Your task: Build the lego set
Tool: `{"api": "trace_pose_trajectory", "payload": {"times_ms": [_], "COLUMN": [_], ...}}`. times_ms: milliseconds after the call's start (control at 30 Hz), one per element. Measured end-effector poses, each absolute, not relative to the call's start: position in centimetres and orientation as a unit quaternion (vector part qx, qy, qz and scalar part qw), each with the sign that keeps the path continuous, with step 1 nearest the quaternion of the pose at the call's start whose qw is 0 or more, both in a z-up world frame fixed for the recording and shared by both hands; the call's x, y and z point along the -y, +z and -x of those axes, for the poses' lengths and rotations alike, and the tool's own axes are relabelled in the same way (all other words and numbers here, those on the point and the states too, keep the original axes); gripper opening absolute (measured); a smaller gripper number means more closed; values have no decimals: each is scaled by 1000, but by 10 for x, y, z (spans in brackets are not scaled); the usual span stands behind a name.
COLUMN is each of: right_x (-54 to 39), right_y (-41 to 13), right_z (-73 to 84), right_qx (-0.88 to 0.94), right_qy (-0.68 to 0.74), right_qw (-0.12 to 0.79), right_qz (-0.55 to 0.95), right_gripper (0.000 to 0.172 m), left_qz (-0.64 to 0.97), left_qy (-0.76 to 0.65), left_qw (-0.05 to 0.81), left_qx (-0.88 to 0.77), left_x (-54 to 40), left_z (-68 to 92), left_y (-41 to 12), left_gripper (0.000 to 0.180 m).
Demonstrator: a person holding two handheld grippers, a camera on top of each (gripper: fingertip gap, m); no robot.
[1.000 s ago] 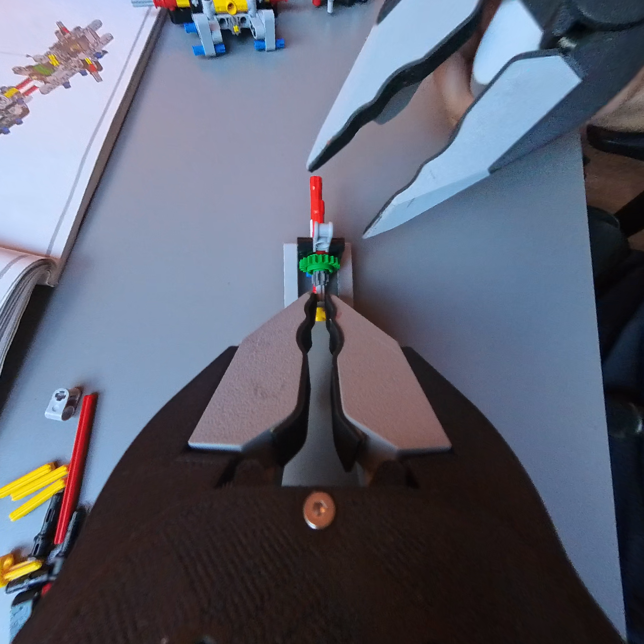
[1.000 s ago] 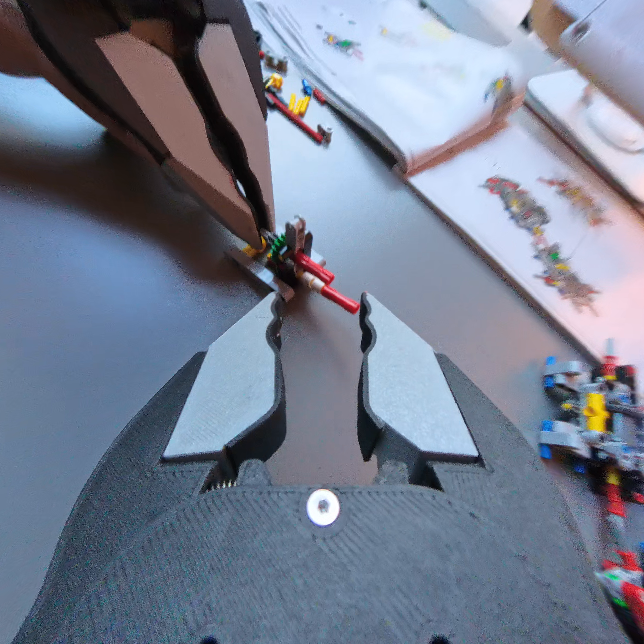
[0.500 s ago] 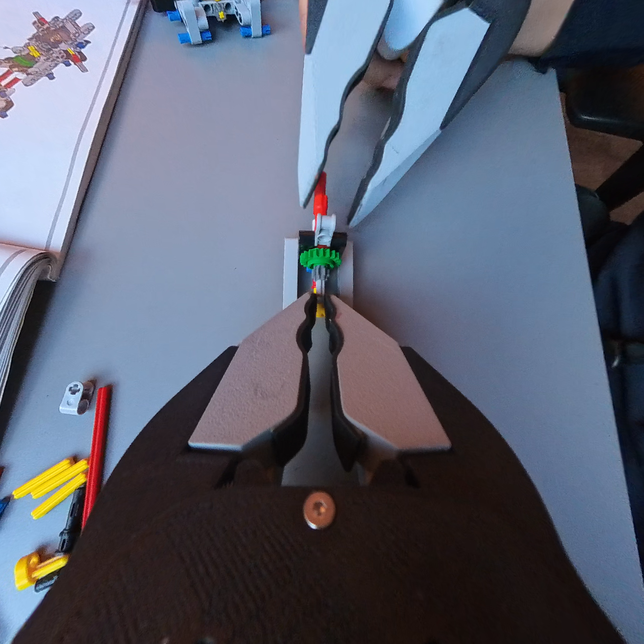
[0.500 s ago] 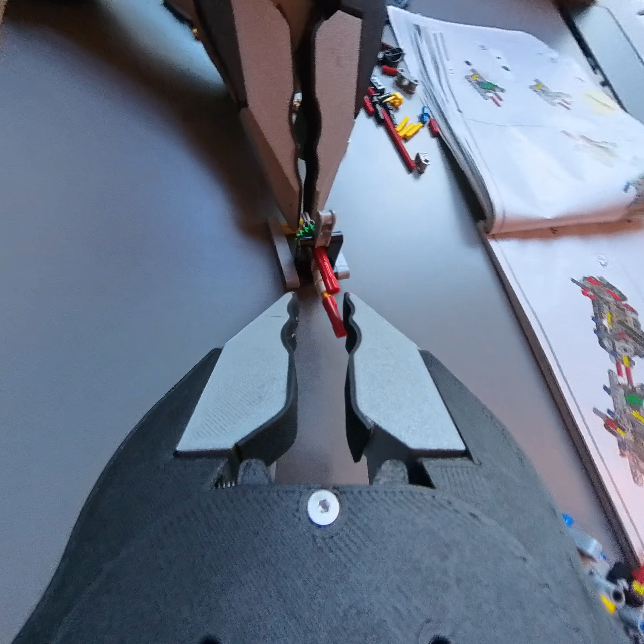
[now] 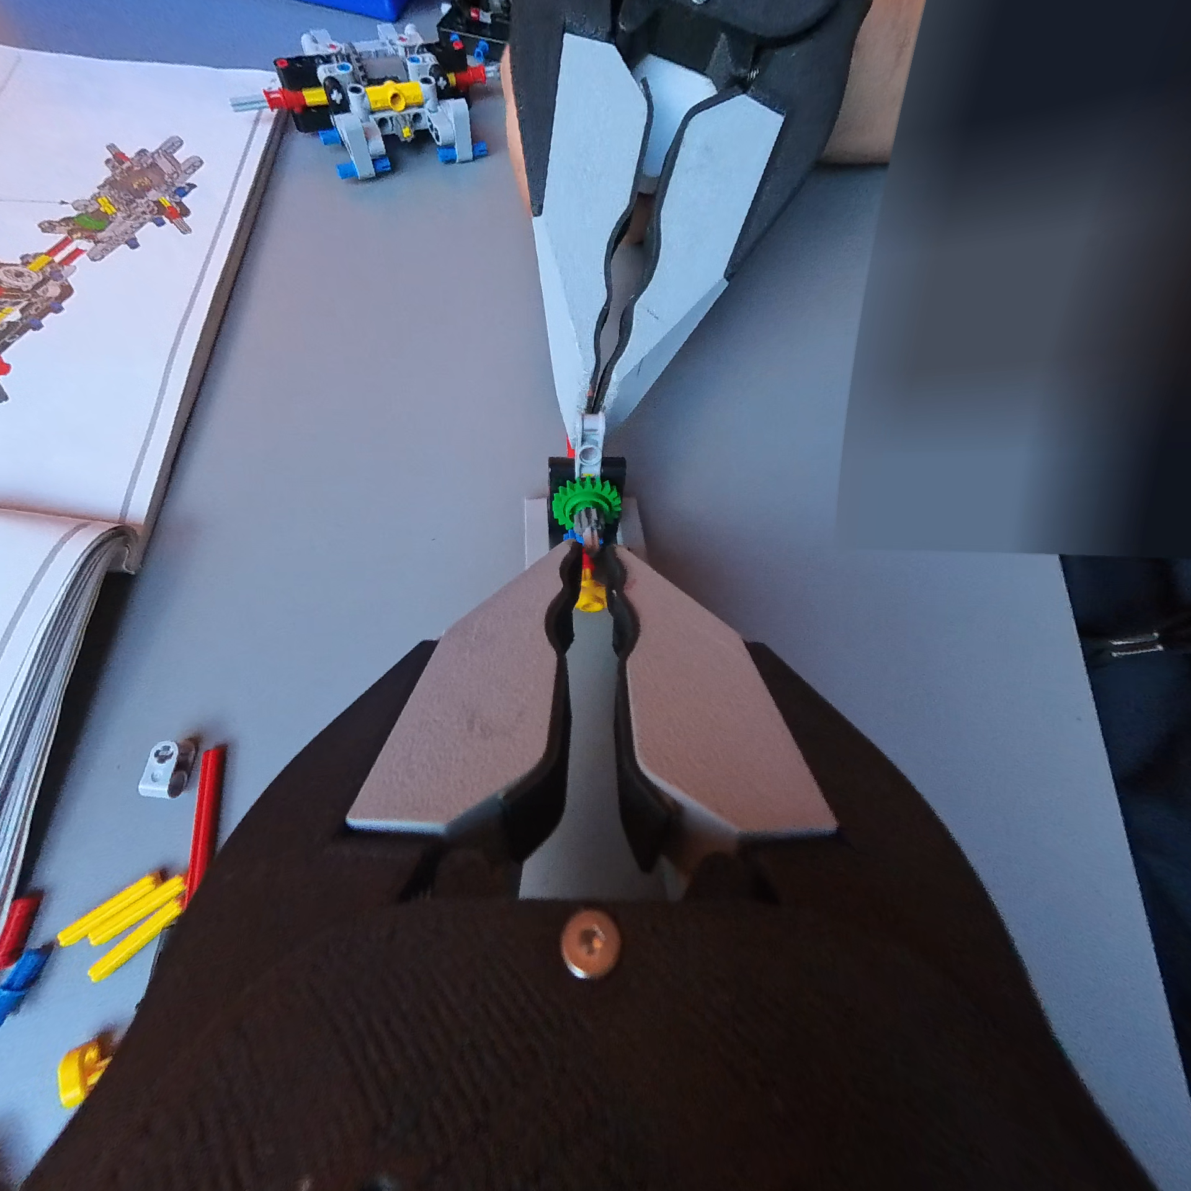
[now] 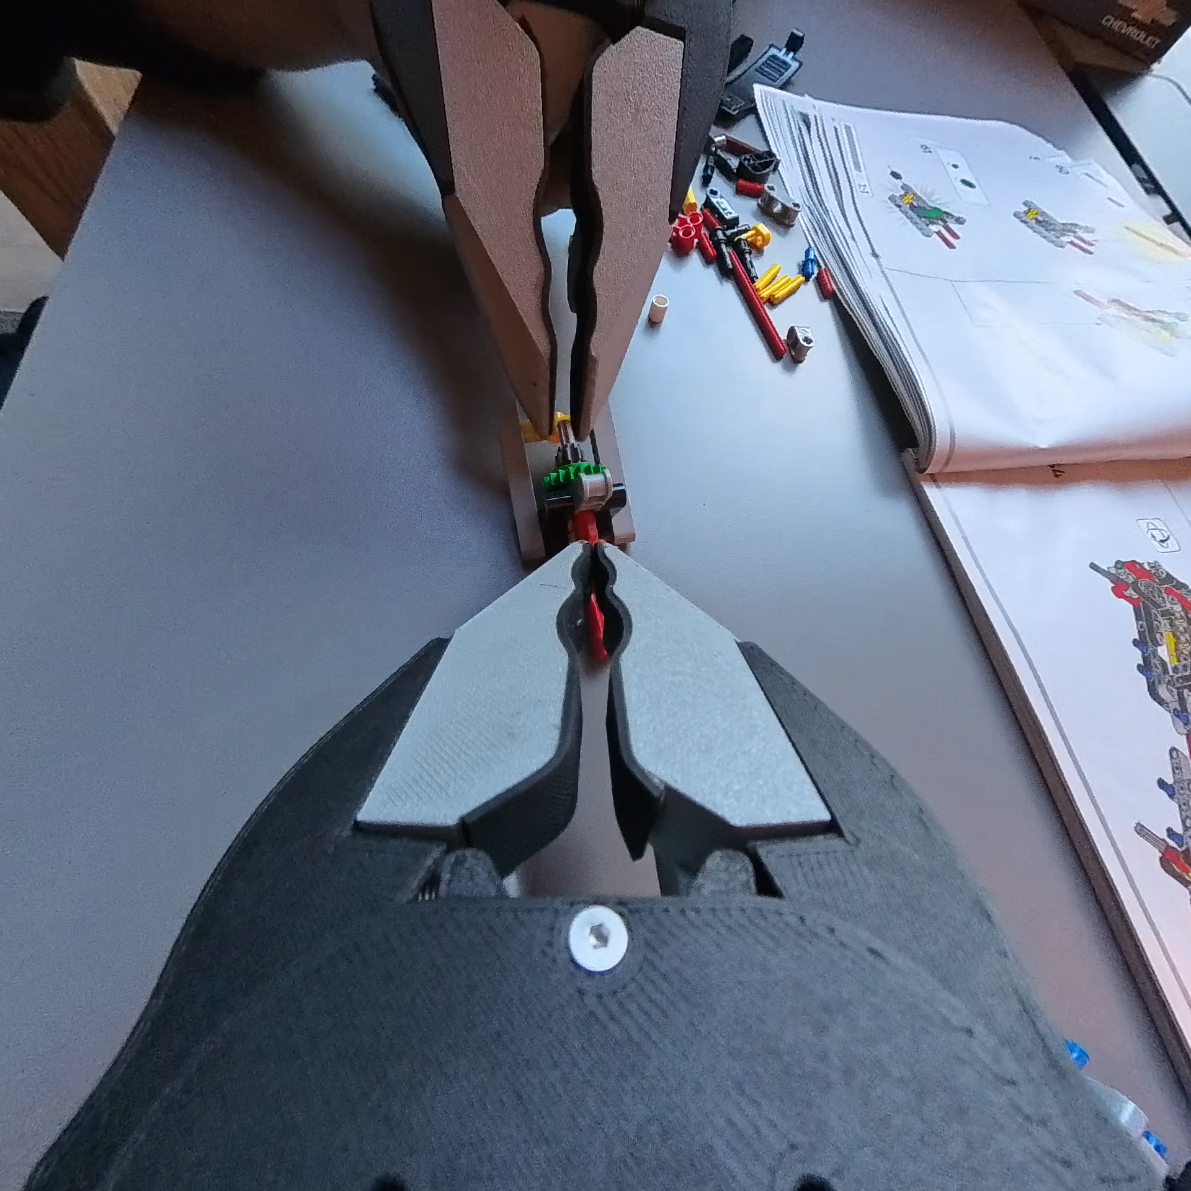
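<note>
Both your grippers pinch the same small gear assembly [image 5: 585, 496] on the grey worktop [image 5: 387, 419], from opposite ends. Your left gripper [image 5: 590, 548] is clamped on the near end of its shaft, by the yellow bush [image 5: 590, 590]; your right gripper [image 6: 591, 548] is closed on the red axle [image 6: 596, 628] at the far end, pads pressing it.

Risks, as judged from here: pull or twist the two ends out of line and the axle may slide out of the green gear [image 6: 567, 478], or the grey connector [image 6: 596, 488] may pop off. The grips are narrow tip holds on thin rods, so either could slip and roll. Press down and the grey plate [image 6: 525, 515] beneath may skid across the smooth top.

The worktop is a plain matte grey, its right edge near your left gripper. An open instruction book [image 6: 967, 271] lies alongside, with loose pieces [image 6: 760, 258] beside it and a part-built model [image 5: 387, 109] farther off. A dark patch beyond the edge cannot be made out.
</note>
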State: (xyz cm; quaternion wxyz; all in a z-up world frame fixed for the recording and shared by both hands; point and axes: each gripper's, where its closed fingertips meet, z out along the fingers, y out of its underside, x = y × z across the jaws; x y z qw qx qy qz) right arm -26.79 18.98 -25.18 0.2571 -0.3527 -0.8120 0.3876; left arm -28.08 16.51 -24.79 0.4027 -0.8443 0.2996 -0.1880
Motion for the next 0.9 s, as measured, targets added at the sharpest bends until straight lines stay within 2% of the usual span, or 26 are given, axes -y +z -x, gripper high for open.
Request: {"api": "trace_pose_trajectory", "payload": {"times_ms": [100,233,667,900], "right_x": [-190,-194,-192,-187], "right_y": [-250,-249,-257,-260], "right_z": [268,266,265,265], "right_qx": [810,806,825,833], "right_qy": [392,397,365,359], "right_qw": [258,257,268,264], "right_qz": [351,356,339,330], "right_gripper": [0,18,4,3], "left_qz": [845,847,843,844], "left_qy": [-188,-183,-200,-192], "left_qw": [402,402,402,402], "left_qx": [-299,-297,-295,-299], "left_x": [-166,-165,-165,-167], "left_z": [281,285,284,283], "left_y": [-249,-249,-247,-249], "left_gripper": [2,1,7,3]}}
